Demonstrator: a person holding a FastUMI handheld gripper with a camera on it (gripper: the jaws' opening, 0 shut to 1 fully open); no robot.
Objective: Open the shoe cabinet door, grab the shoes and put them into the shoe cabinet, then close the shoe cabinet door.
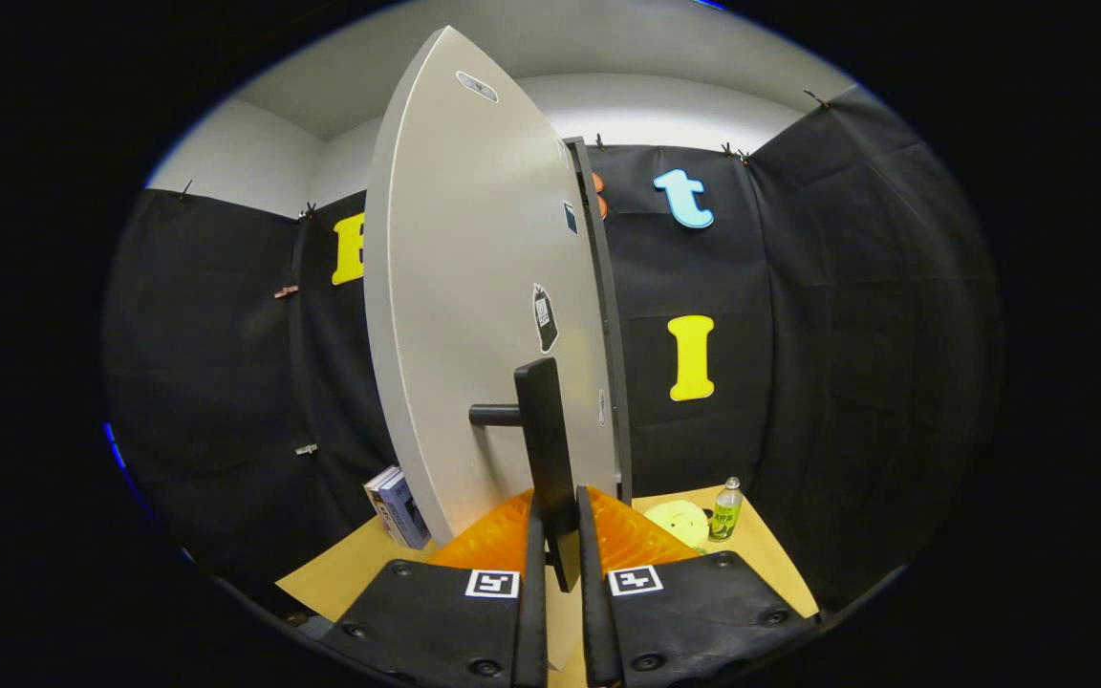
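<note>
The gripper point(560, 535) pinches the stiff bar handle point(543, 449) standing out from the cabinet door point(464, 315) (a rigid, probably light panel), the right place to hold it.

Support surface: light wooden table point(770, 559), visible in the lower part of the frame on both sides of the cabinet point(474, 315), which stands upright on it at centre. Lower left, at the cabinet's foot: a book or box point(398, 508), tilted, leaning toward the cabinet; whether it touches cannot be told. Lower right of centre: a flat pale yellow-green disc point(678, 522) lying on the tabletop, with a small upright bottle point(725, 511) just beside it on its right.
</note>
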